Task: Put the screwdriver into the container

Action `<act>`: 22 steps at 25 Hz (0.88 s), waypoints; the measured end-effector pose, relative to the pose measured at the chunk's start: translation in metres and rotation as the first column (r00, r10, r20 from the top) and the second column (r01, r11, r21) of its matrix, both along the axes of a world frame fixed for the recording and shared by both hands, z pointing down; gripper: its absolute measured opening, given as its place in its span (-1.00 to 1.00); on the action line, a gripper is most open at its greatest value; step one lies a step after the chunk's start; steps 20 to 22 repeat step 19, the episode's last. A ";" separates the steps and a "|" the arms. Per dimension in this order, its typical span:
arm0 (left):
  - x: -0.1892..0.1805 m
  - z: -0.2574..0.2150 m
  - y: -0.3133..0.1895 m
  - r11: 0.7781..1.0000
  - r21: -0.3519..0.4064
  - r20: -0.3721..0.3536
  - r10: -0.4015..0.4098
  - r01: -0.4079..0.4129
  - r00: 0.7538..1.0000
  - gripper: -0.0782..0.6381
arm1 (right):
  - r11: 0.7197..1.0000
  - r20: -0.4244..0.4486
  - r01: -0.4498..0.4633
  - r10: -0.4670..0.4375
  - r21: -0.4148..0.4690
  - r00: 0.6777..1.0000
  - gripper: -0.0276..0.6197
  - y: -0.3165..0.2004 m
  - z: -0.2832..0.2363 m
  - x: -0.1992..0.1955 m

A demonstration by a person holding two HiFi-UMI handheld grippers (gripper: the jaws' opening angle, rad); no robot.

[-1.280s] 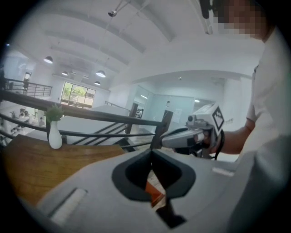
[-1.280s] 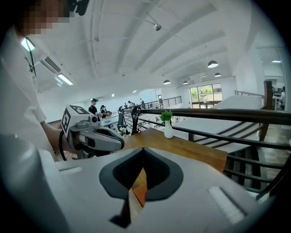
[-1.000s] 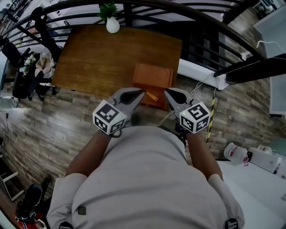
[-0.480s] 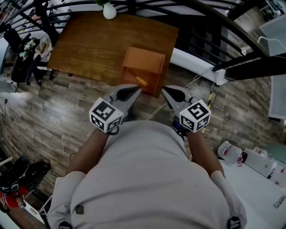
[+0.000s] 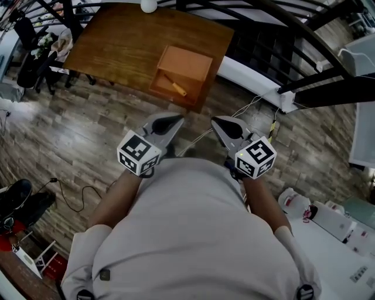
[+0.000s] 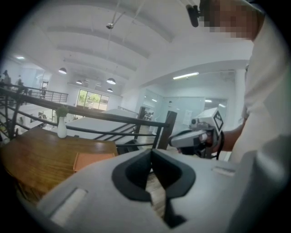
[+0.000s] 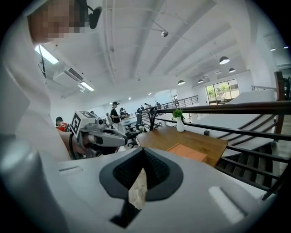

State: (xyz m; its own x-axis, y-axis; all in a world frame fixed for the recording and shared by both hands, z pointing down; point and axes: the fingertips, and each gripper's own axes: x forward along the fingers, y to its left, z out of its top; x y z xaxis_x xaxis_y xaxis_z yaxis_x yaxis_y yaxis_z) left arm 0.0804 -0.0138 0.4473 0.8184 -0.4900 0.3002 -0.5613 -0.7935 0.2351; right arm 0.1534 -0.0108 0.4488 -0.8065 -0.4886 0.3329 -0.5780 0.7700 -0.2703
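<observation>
An orange container (image 5: 188,61) sits on the near end of the wooden table (image 5: 117,41). The screwdriver (image 5: 174,87), with a yellow-orange handle, lies inside it near its front edge. My left gripper (image 5: 180,120) and right gripper (image 5: 214,120) are held side by side close to my chest, above the floor and short of the table. Both are shut with nothing in them. The left gripper view shows its tips (image 6: 151,153) meeting, with the container (image 6: 93,160) beyond. In the right gripper view the tips (image 7: 143,153) also meet, and the container (image 7: 187,153) lies ahead.
A white vase (image 5: 147,4) with a plant stands at the table's far edge. Black railings (image 5: 281,35) run behind and to the right of the table. Cables (image 5: 252,108) lie on the wood-plank floor. A white table (image 5: 328,234) is at the lower right.
The table and container have slid farther from the grippers, toward the top of the view, as I backed away. The screwdriver now shows fully inside the container. Both grippers stay shut.
</observation>
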 end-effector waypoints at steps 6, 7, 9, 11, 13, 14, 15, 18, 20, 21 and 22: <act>0.009 0.006 0.035 1.000 -0.014 -0.004 -0.022 0.021 1.000 -0.77 | 1.000 0.007 0.020 -0.020 -0.010 1.000 -0.89 0.037 0.005 0.008; 0.010 0.005 0.039 1.000 -0.012 -0.005 -0.026 0.026 1.000 -0.77 | 1.000 0.008 0.024 -0.024 -0.009 1.000 -0.89 0.040 0.004 0.009; 0.012 0.003 0.044 0.999 -0.007 -0.007 -0.033 0.033 0.999 -0.77 | 1.000 0.008 0.030 -0.030 -0.007 1.000 -0.89 0.046 0.003 0.012; 0.013 0.002 0.050 0.999 -0.004 -0.008 -0.039 0.039 0.999 -0.77 | 0.999 0.007 0.036 -0.036 -0.008 0.999 -0.89 0.052 0.003 0.013; 0.013 0.002 0.057 0.999 -0.005 -0.010 -0.045 0.045 0.999 -0.77 | 0.999 0.006 0.041 -0.041 -0.007 0.999 -0.89 0.058 0.003 0.014; 0.012 0.002 0.060 0.999 -0.007 -0.012 -0.048 0.048 0.999 -0.77 | 0.999 0.006 0.042 -0.042 -0.006 0.999 -0.89 0.060 0.003 0.015; 0.012 0.002 0.063 0.999 -0.009 -0.013 -0.050 0.050 0.999 -0.77 | 0.999 0.006 0.042 -0.042 -0.005 0.999 -0.89 0.062 0.003 0.015; 0.012 0.004 0.070 0.999 -0.015 -0.013 -0.052 0.052 0.999 -0.77 | 0.999 0.009 0.037 -0.037 -0.004 0.999 -0.89 0.068 0.002 0.016; 0.012 0.005 0.072 0.999 -0.016 -0.013 -0.052 0.052 0.999 -0.77 | 0.999 0.011 0.035 -0.035 -0.003 0.999 -0.89 0.070 0.002 0.016; 0.012 0.005 0.072 0.999 -0.016 -0.013 -0.052 0.052 0.999 -0.77 | 0.999 0.011 0.035 -0.035 -0.003 0.999 -0.89 0.070 0.002 0.016; 0.012 0.005 0.072 0.999 -0.016 -0.013 -0.052 0.052 0.999 -0.77 | 0.999 0.011 0.035 -0.035 -0.003 0.999 -0.89 0.070 0.002 0.016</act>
